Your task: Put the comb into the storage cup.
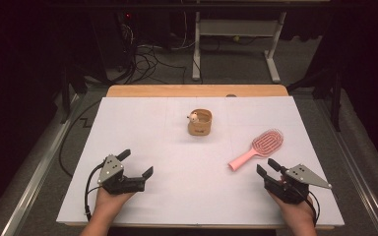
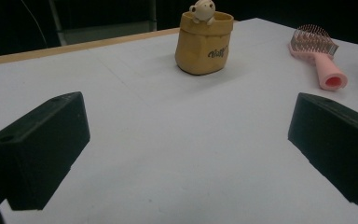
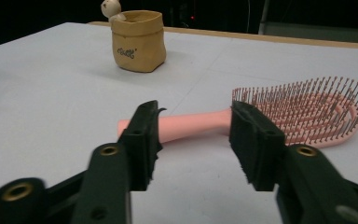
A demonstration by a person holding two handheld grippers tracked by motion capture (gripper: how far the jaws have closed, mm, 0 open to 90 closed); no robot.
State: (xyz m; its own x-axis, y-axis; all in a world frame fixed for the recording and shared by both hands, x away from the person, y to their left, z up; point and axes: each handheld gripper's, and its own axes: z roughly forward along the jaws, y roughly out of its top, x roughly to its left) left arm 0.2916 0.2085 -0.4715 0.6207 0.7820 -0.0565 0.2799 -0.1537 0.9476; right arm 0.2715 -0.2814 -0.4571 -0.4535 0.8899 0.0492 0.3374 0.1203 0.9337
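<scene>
A pink hairbrush (image 1: 256, 147) lies on the white table cover (image 1: 177, 191), right of the middle, its handle pointing to the near left. My right gripper (image 1: 265, 165) rests just behind that handle, open to a moderate width with nothing between its pads. In the right gripper view the brush (image 3: 307, 112) lies just beyond the gripper (image 3: 196, 116), apart from it. My left gripper (image 1: 138, 162) sits at the near left, wide open and empty; its own view shows the gripper (image 2: 189, 112) spread over bare cover. A tan pouch (image 1: 200, 124) with a small toy figure (image 1: 193, 117) on its rim stands mid-table.
The table's wooden far edge (image 1: 197, 91) shows beyond the white cover. A white desk frame (image 1: 236, 29) and loose cables (image 1: 147, 59) lie on the floor behind. From the left gripper view the pouch (image 2: 203, 44) stands ahead and the brush (image 2: 321, 65) to its right.
</scene>
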